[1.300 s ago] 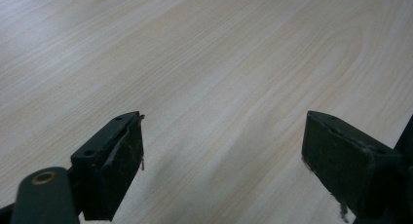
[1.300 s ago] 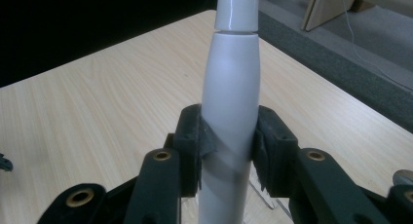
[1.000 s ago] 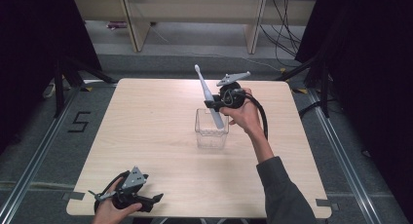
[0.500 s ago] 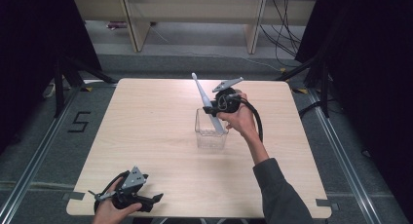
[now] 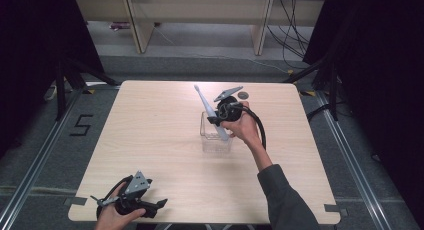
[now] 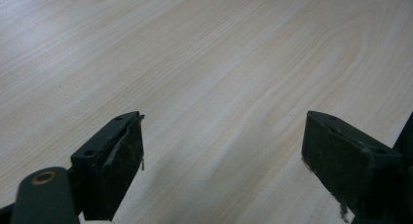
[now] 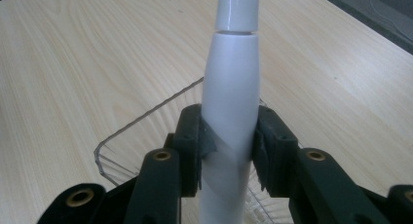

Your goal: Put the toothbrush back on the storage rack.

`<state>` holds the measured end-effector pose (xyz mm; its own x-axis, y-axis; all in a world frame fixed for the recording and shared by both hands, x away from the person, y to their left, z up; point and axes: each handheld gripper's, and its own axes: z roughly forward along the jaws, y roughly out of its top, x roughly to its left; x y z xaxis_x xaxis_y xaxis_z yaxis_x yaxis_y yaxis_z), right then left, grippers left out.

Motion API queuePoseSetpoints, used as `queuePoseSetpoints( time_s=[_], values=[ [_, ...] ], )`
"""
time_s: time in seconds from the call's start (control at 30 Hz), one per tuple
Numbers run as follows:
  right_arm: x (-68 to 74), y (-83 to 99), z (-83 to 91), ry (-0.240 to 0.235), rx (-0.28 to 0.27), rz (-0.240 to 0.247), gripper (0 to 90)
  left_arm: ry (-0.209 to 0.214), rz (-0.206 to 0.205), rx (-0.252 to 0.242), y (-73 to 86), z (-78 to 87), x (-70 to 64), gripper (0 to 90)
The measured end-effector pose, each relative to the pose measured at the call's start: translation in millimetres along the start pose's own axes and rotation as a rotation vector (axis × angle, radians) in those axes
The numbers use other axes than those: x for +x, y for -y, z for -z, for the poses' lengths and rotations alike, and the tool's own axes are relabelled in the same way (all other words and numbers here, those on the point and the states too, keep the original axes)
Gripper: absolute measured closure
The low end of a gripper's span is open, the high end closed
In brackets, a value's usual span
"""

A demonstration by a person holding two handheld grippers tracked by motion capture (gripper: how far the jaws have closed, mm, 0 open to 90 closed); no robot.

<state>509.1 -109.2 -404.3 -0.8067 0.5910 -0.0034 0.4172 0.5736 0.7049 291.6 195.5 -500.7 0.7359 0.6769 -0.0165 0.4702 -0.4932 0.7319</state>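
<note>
Right hand-held gripper (image 5: 216,121) sits just right of the frame's centre in the high view, its 2 black jaws clamped on a white electric toothbrush (image 5: 210,112). That toothbrush is tilted, its brush head pointing toward the upper left of the frame and its lower end down inside a clear plastic container (image 5: 216,142) that stands on the light wooden worktop (image 5: 150,140). From the right gripper view, the toothbrush (image 7: 231,102) handle rises straight up the middle of the frame between the jaws (a seam shows near the top edge), with the container (image 7: 126,131) rim curving across the lower left. Left hand-held gripper (image 5: 145,206) lies low at the bottom left of the high view, held in a hand near the worktop's near edge, well apart from the container. Its own view shows the jaws spread wide with nothing between them, bare wood grain behind
</note>
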Motion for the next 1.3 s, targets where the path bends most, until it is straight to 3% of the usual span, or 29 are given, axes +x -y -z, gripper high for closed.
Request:
queuePoseSetpoints(
  time_s=[0.07,0.13,0.17,0.23,0.3,0.33,0.37,0.43,0.47,0.5,0.53,0.63,0.73,0.77,0.8,0.87,0.9,0.93,1.0,1.03,1.3],
  values=[
    [0.1,0.4,-0.4,0.001,0.008,-0.005,66.5,0.003,0.000,0.000,-0.1,0.1,0.1,14.7],
    [0.0,1.6,-5.0,0.014,0.006,0.001,66.5,0.010,0.025,-0.015,0.1,-0.8,-2.0,14.7],
    [1.0,1.8,-5.3,0.019,0.013,-0.010,66.4,0.001,-0.003,-0.001,-0.2,0.0,0.2,14.7],
    [-0.4,1.9,-5.9,0.012,0.020,0.009,66.4,0.003,-0.004,-0.001,-0.2,0.0,0.0,14.7],
    [1.1,2.3,-6.0,0.005,0.032,-0.016,66.4,0.011,0.025,-0.014,0.1,-0.7,-2.1,14.7],
    [2.4,3.0,-7.7,0.015,0.029,-0.029,66.4,0.001,0.001,0.000,-0.1,0.1,-0.1,14.7],
    [1.0,3.3,-7.3,0.002,0.037,-0.013,66.4,-0.002,-0.012,0.002,-0.2,0.2,0.8,14.7],
    [0.8,4.3,-7.8,0.013,0.053,-0.013,66.5,0.003,-0.010,0.000,-0.2,0.0,0.5,14.7],
    [2.2,5.3,-9.2,0.018,0.056,-0.040,66.4,0.002,-0.016,-0.001,-0.4,0.1,0.8,14.7],
    [0.3,5.3,-10.0,0.000,0.046,-0.007,66.4,0.002,-0.016,-0.001,-0.4,0.1,0.8,14.7],
    [1.3,5.3,-8.8,0.022,0.062,-0.018,66.4,0.005,-0.008,-0.002,-0.3,0.1,0.3,14.7],
    [2.5,6.0,-10.7,-0.002,0.059,-0.005,66.4,-0.005,-0.031,0.001,-0.7,0.3,2.1,14.8],
    [3.5,6.9,-12.3,0.005,0.072,-0.017,66.4,0.012,0.032,-0.015,0.3,-0.9,-2.6,14.7],
    [3.3,7.2,-12.7,0.006,0.085,-0.017,66.4,0.011,0.032,-0.014,0.3,-0.7,-2.6,14.7],
    [5.7,7.4,-11.8,0.011,0.110,-0.056,66.4,0.010,0.025,-0.014,0.2,-0.6,-2.0,14.7],
    [3.9,8.4,-16.2,-0.001,0.084,-0.023,66.4,0.010,0.024,-0.014,0.1,-0.7,-1.9,14.7],
    [3.5,8.1,-15.2,0.004,0.096,-0.017,66.4,0.010,0.024,-0.014,0.1,-0.8,-2.0,14.7],
    [3.3,8.3,-15.8,0.002,0.100,-0.015,66.4,0.000,-0.004,0.000,-0.2,0.1,0.1,14.7],
    [5.0,8.8,-18.1,0.007,0.115,-0.038,66.4,-0.005,-0.019,0.000,-0.5,0.4,1.3,14.7],
    [3.3,8.5,-18.1,-0.003,0.116,-0.008,66.4,0.001,0.001,-0.005,-0.2,0.1,0.0,14.7],
    [5.5,8.2,-20.2,0.015,0.155,-0.014,66.3,0.003,0.016,-0.018,-0.1,-0.6,-1.2,14.7]
  ],
)
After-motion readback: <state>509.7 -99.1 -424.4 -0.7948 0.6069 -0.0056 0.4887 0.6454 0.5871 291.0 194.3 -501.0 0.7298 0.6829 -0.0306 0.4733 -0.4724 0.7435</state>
